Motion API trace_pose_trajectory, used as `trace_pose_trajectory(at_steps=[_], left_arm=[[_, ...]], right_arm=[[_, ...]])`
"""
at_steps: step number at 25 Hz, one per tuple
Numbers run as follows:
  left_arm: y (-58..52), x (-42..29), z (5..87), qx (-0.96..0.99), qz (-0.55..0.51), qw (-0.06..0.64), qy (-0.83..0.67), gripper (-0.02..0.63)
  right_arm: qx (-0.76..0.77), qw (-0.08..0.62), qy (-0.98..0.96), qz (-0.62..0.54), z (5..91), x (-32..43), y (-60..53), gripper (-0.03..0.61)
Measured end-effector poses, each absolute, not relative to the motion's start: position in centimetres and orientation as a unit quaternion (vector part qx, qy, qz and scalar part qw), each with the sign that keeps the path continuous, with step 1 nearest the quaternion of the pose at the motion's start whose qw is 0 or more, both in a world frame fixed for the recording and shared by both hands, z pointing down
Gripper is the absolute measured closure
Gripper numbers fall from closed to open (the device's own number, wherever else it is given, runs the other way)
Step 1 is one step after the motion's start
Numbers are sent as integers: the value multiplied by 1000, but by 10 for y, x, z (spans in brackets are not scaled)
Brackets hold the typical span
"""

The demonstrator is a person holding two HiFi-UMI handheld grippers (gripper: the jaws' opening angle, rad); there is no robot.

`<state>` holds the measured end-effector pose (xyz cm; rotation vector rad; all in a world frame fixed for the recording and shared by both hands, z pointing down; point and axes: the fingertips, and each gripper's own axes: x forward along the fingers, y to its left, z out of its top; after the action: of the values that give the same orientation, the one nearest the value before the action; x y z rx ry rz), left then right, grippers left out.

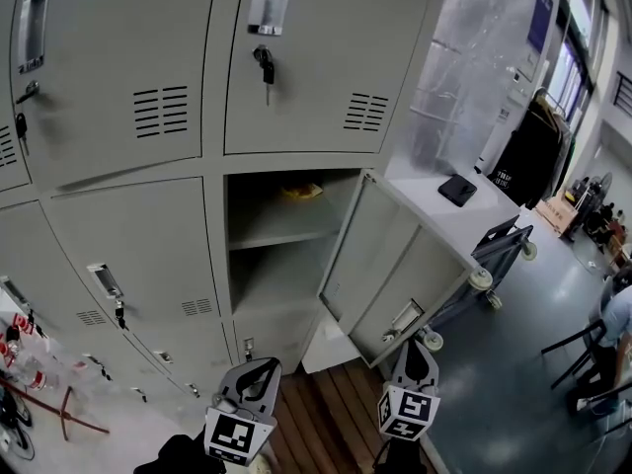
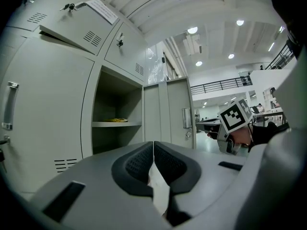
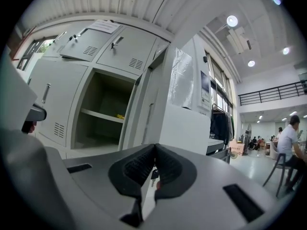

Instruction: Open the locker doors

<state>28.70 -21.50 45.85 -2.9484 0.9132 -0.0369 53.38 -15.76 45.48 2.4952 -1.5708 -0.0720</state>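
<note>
Hanging wide open, the locker door (image 1: 390, 255) has the right gripper (image 1: 413, 352) close by it and the left gripper (image 1: 259, 371) a bit further off, both with jaws squeezed together, empty.

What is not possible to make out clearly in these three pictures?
Yellow item on the open locker's shelf: too small in every view to name.
Flat black object on the white counter: head view, too small.
Sheet on the top locker: left gripper view, print too small and distorted.
</note>
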Motion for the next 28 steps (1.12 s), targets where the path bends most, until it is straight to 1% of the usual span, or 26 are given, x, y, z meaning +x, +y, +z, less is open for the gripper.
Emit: trace_pose_trajectory(at_steps=[8,12,23,28], left_arm=[[-222,292,460,-955,-10,24,295,589],[-222,290,456,-954,-2,23,300,589],[-208,251,433,-941,8,47,335,589],[-196,217,425,-931,-27,43,361,589]], right_arm=[[845,96,-526,-20,456,543,-160,563],[840,91,-535,-25,450,535,-158,563],[809,54,-585,-37,430,474,-152,562],[782,36,-621,-39,425,428,-151,563]])
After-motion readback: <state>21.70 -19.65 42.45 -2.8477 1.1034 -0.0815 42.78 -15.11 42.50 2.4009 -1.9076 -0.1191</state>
